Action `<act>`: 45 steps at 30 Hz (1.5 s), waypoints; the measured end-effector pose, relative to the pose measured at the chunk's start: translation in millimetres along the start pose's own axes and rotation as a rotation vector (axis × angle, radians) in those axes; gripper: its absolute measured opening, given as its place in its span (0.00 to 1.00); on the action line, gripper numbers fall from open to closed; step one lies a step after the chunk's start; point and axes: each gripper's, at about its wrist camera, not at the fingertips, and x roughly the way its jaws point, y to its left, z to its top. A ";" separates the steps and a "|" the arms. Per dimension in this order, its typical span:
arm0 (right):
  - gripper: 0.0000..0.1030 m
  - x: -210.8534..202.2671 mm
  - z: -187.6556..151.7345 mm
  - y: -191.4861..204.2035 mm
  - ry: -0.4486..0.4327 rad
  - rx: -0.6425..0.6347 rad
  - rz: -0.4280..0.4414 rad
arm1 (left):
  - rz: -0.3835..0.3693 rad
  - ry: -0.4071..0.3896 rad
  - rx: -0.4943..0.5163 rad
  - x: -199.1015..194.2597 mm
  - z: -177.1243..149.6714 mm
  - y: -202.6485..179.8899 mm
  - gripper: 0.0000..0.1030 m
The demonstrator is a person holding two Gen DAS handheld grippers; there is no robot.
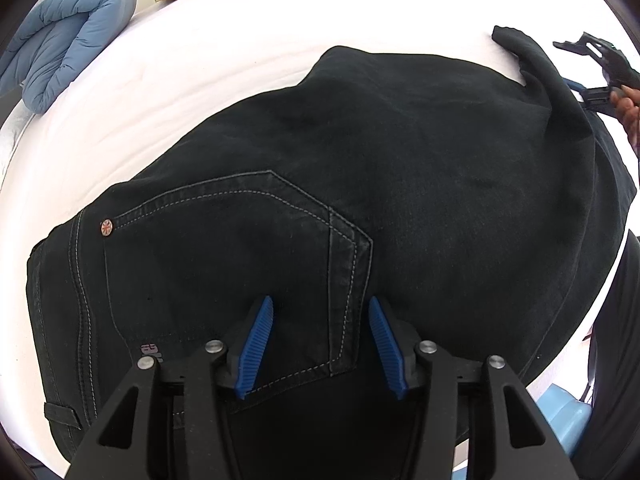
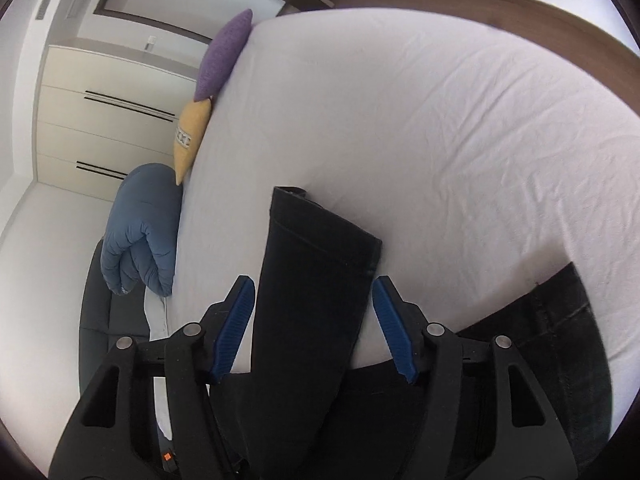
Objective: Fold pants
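Left gripper (image 1: 321, 320) angled steeply down over pants (image 1: 360, 184) back pocket, jaws parted, holding nothing. Right gripper (image 2: 314, 312) tilted down, jaws apart, pant leg between, unpinched.

Bare white sheet (image 2: 440, 140) beyond the pants (image 1: 360, 200), pillows (image 2: 192, 136) and blue duvet (image 2: 140, 232) lining its left edge

The pants (image 1: 360, 184) lie spread across the near part of the bed (image 2: 440, 120). The left gripper (image 1: 321, 344) hangs over their back pocket (image 1: 240, 264). One pant leg (image 2: 316, 264) lies between the parted fingers of the right gripper (image 2: 314, 328), its hem toward the bed's middle. Along the bed's left edge three things sit in a row: a folded duvet (image 2: 140, 232) nearest, then a cushion (image 2: 190, 140), then another cushion (image 2: 226, 54) farthest.
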 end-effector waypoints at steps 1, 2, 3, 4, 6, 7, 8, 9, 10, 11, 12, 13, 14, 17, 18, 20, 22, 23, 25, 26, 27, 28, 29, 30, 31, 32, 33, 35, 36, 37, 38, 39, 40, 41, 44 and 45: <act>0.58 5.6 0.9 -2.9 0.011 0.014 -0.006 | 0.000 -0.002 -0.001 0.0 -0.2 0.3 0.52; 0.58 24.4 5.5 -1.5 0.013 0.019 -0.019 | -0.001 -0.003 -0.002 -0.2 -0.2 1.0 0.52; 0.55 28.0 5.7 -1.7 0.014 0.019 -0.022 | -0.002 -0.005 -0.002 -0.3 -0.6 1.7 0.52; 0.48 32.6 7.0 -2.2 0.021 0.021 -0.022 | -0.004 -0.006 0.000 -0.5 -1.2 2.8 0.52; 0.32 43.5 11.4 -9.0 0.034 0.054 0.005 | -0.008 -0.007 0.001 -1.2 -2.0 4.6 0.52; 0.24 47.8 13.2 -15.1 0.045 0.082 0.023 | -0.008 -0.007 0.002 -1.8 -3.0 5.7 0.52; 0.17 53.9 15.6 -19.8 0.045 0.099 0.036 | -0.008 -0.008 0.002 -1.9 -3.2 6.1 0.52; 0.13 57.9 15.7 -22.4 0.041 0.103 0.039 | -0.009 -0.009 0.002 -2.0 -3.8 6.8 0.52; 0.10 55.6 14.1 -24.4 0.031 0.091 0.029 | -0.009 -0.010 0.000 -2.4 -4.1 7.3 0.52; 0.09 54.9 12.1 -20.8 0.009 0.060 0.002 | -0.010 -0.011 -0.001 -2.6 -4.6 7.7 0.52; 0.09 47.5 9.3 -15.4 -0.016 0.032 -0.011 | -0.010 -0.012 -0.001 -2.6 -5.1 8.1 0.52; 0.08 39.5 6.9 -9.7 -0.041 0.011 -0.008 | -0.011 -0.014 -0.002 -2.6 -5.4 8.4 0.52; 0.08 32.2 6.0 -2.5 -0.061 -0.001 -0.009 | -0.012 -0.015 0.000 -2.4 -5.8 8.5 0.52; 0.08 -20.6 2.4 24.3 -0.101 -0.025 -0.036 | -0.017 -0.014 0.003 -2.4 -6.8 10.8 0.52; 0.08 -37.7 2.4 34.2 -0.096 -0.024 -0.058 | -0.016 -0.015 0.004 -2.2 -6.8 10.8 0.52; 0.08 -65.6 4.1 58.0 -0.068 -0.017 -0.090 | -0.017 -0.019 0.003 -1.7 -6.9 10.3 0.53; 0.11 -88.4 0.2 83.0 -0.029 -0.044 -0.110 | -0.016 -0.020 0.003 -1.2 -7.1 10.1 0.53; 0.12 -99.5 -3.6 92.0 -0.022 -0.062 -0.134 | -0.014 -0.020 0.003 -1.1 -7.1 10.2 0.53; 0.15 -117.5 -11.9 104.7 -0.044 -0.095 -0.195 | -0.013 -0.021 0.003 -1.2 -7.8 10.8 0.53; 0.16 -131.3 -17.4 106.6 -0.100 -0.113 -0.244 | -0.013 -0.022 0.003 -1.1 -8.3 10.8 0.53; 0.16 -144.0 -21.8 105.3 -0.155 -0.117 -0.287 | -0.014 -0.023 0.003 -0.8 -8.4 10.5 0.53; 0.16 -161.4 -26.5 99.1 -0.217 -0.092 -0.293 | -0.014 -0.024 0.003 -0.8 -8.6 10.7 0.53; 0.16 -178.5 -31.8 88.3 -0.267 -0.046 -0.242 | -0.014 -0.024 0.003 -0.7 -8.5 10.5 0.53; 0.16 -190.8 -36.7 77.5 -0.298 0.000 -0.179 | -0.014 -0.024 0.004 -0.6 -8.8 10.8 0.53; 0.16 -203.5 -43.3 64.8 -0.325 0.041 -0.145 | -0.014 -0.024 0.006 0.1 -8.3 10.2 0.53; 0.16 -210.6 -49.0 57.3 -0.331 0.049 -0.153 | -0.015 -0.025 0.007 0.4 -8.1 10.2 0.53; 0.16 -215.6 -54.9 49.0 -0.329 0.049 -0.164 | -0.015 -0.026 0.008 0.5 -8.5 9.7 0.53; 0.16 -217.5 -70.9 23.9 -0.292 0.065 -0.139 | -0.016 -0.027 0.007 -0.2 -9.1 9.0 0.53; 0.16 -214.2 -78.8 13.8 -0.267 0.079 -0.127 | -0.015 -0.027 0.007 -0.2 -9.4 8.9 0.53; 0.16 -209.2 -87.3 2.2 -0.239 0.098 -0.122 | -0.013 -0.027 0.006 -0.6 -9.6 8.2 0.53; 0.16 -203.4 -96.7 -9.9 -0.219 0.126 -0.112 | -0.011 -0.027 0.006 -0.6 -9.6 7.5 0.53; 0.16 -196.2 -106.0 -20.7 -0.193 0.156 -0.092 | -0.011 -0.027 0.005 -0.6 -9.4 6.7 0.53; 0.16 -186.6 -114.7 -29.7 -0.157 0.185 -0.068 | -0.010 -0.027 0.004 -0.5 -9.5 6.2 0.53; 0.16 -178.5 -120.9 -36.9 -0.134 0.207 -0.043 | -0.009 -0.026 0.002 -0.3 -7.8 5.0 0.53; 0.16 -152.8 -136.9 -55.4 -0.125 0.250 -0.015 | -0.006 -0.023 0.004 0.3 -6.7 3.4 0.53; 0.16 -146.9 -138.1 -60.8 -0.128 0.256 -0.033 | -0.006 -0.022 0.004 0.3 -6.7 3.0 0.53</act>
